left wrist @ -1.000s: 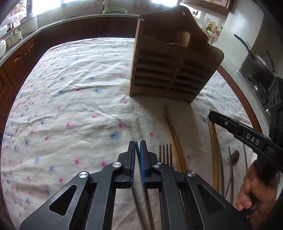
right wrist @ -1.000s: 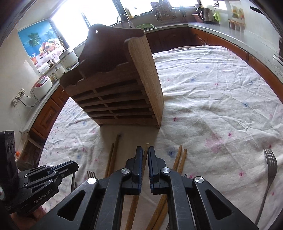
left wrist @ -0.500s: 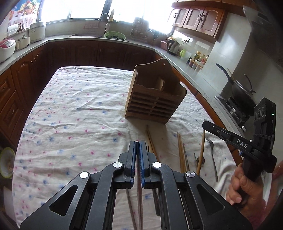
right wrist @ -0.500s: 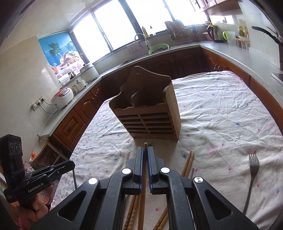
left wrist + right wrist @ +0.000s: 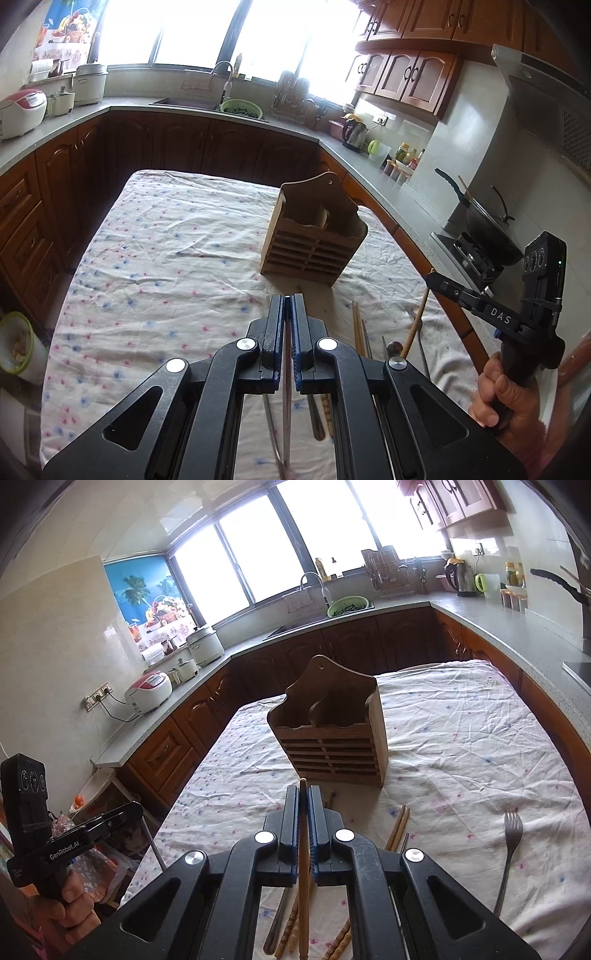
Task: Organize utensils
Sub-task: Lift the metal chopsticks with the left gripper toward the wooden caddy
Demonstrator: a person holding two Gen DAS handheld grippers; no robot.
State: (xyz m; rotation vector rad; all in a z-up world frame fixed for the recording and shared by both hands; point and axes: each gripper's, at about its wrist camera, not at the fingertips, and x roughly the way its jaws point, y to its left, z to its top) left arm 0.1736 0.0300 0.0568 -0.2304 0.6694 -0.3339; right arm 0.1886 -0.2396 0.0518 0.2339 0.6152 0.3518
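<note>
Chopsticks and cutlery lie scattered on the cloth-covered desk (image 5: 480,738), toward 6 o'clock of the wooden utensil holder (image 5: 332,738), which stands upright near the middle. The right hand-held gripper (image 5: 303,794) pinches a wooden chopstick (image 5: 303,886) between nearly closed fingers; the left hand-held gripper (image 5: 286,302) pinches a thin metal utensil (image 5: 286,413). A fork (image 5: 509,849) rests at 4 o'clock of the holder, well apart.
</note>
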